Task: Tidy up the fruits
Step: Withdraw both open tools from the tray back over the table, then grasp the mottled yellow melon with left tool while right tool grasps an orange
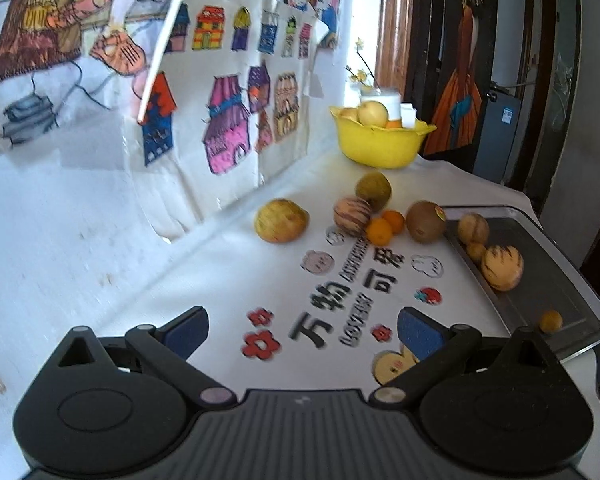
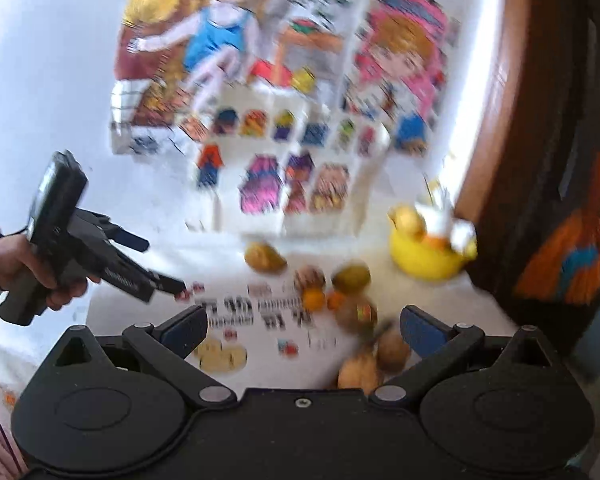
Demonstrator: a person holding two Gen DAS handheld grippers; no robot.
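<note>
Loose fruit lies on the white printed tablecloth [image 1: 228,280]: a yellow apple [image 1: 281,221], a striped melon [image 1: 352,216], a green-brown pear [image 1: 373,191], two small oranges [image 1: 386,227] and a kiwi [image 1: 425,222]. A grey metal tray [image 1: 540,296] on the right holds another striped melon [image 1: 502,267] and small yellow fruits [image 1: 473,229]. My left gripper [image 1: 302,334] is open over the cloth, well short of the fruit, holding nothing. My right gripper [image 2: 304,332] is open too, above the blurred fruit [image 2: 392,350] near its right finger. The left gripper [image 2: 156,264] also shows in the right wrist view, held by a hand [image 2: 20,264].
A yellow bowl [image 1: 380,144] with apples and a white bottle stands at the table's back corner. Children's drawings [image 1: 236,112] lean against the white wall behind the fruit. A dark door and wooden frame [image 1: 540,80] lie to the right, past the table edge.
</note>
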